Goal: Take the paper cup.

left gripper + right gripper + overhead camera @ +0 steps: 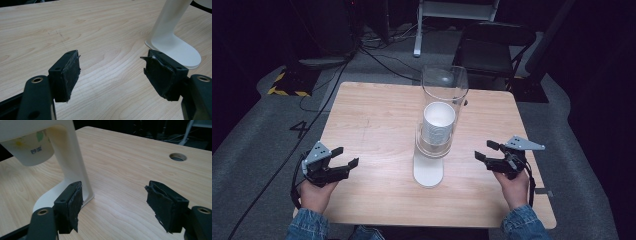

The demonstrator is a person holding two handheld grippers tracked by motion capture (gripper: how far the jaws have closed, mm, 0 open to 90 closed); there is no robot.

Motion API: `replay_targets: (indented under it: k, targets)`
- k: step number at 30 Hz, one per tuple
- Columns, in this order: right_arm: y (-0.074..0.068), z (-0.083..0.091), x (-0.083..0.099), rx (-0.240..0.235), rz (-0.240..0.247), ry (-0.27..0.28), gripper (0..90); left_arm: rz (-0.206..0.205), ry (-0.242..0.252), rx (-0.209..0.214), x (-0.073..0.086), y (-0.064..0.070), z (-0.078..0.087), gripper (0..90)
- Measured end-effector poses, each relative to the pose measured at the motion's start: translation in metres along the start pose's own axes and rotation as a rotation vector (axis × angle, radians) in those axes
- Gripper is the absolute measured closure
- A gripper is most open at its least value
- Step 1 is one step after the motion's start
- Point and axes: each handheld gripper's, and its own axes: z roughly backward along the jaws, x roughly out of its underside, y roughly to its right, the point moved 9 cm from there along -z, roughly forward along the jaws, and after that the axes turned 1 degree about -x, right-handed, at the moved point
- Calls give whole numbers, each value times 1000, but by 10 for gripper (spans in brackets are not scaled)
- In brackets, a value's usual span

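**Cup dispenser mid-desk, both tongs spread and empty**

Light wooden desk (377, 115), seen from above, on grey carpet. At its centre, a white cup dispenser stand (428, 172) with a flat rounded foot, carrying a tall clear tube (445, 86). Inside the tube, a stack of white paper cups (438, 122), lowest cup hanging beneath the holder above the foot. Round cable hole (177, 157) in the desktop beyond. Left tongs (346, 156) near the left desk edge, jaws wide apart, gripping nothing, well apart from the stand. Right tongs (486, 150) near the right edge, likewise spread and empty, pointing toward the stand.
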Motion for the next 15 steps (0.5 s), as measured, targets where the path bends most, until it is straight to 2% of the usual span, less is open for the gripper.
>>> replay_targets:
  k: [3, 4, 10, 11, 14, 15]
  targets:
    - [-7, -7, -3, -19, 17, -2, 293, 7, 1, -4, 1, -2, 1, 283]
    - [-14, -13, -6, -42, 26, -4, 293, 18, 0, -1, 3, -2, 2, 283]
    - [-28, -24, -13, -97, 34, -4, 289, 22, -1, -1, 4, -3, 2, 284]
    - [-36, -29, -16, -119, 46, -2, 288, 21, -5, 2, 4, -2, 0, 284]
    - [-44, -35, -18, -143, 54, -3, 286, 20, -7, 3, 4, -2, -1, 284]
    - [-54, -44, -17, -165, 69, -14, 285, 11, -10, 5, 4, -2, -1, 284]
